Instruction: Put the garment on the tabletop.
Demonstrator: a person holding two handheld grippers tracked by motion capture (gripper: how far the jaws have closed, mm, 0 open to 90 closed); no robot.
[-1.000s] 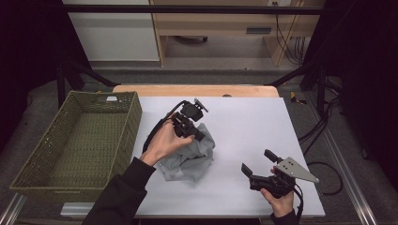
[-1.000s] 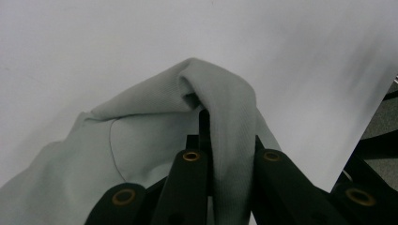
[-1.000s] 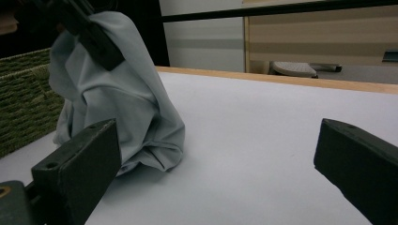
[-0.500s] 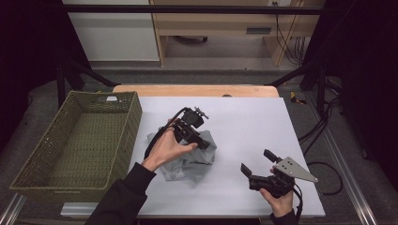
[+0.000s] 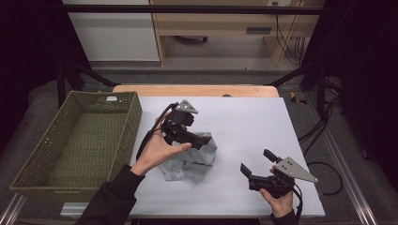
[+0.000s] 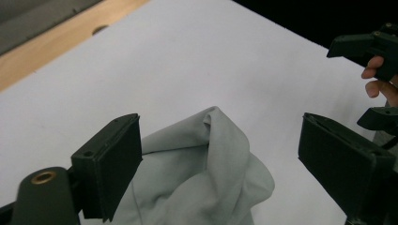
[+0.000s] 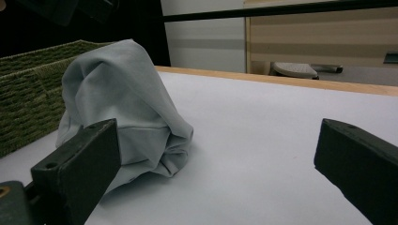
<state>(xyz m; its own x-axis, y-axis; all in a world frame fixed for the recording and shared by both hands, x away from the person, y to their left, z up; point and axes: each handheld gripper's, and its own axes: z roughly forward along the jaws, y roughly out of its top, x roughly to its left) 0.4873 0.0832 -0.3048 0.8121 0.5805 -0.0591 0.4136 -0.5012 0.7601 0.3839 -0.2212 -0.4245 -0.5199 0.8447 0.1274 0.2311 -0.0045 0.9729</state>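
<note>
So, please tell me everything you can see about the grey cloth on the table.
The grey cloth is a soft, plain, pale grey fabric, crumpled into a loose heap with folds and one raised peak. It lies on the white table, to the right of the green woven basket. The left gripper is just above it, jaws open on either side of the peak, not closed on it. The right gripper is apart, open, near the table's front edge.

Grey cloth (image 5: pixel 190 161) soft, matt; basket (image 5: pixel 75 140) woven, rough; table (image 5: pixel 244 122) matt white, possibly paper-covered.
</note>
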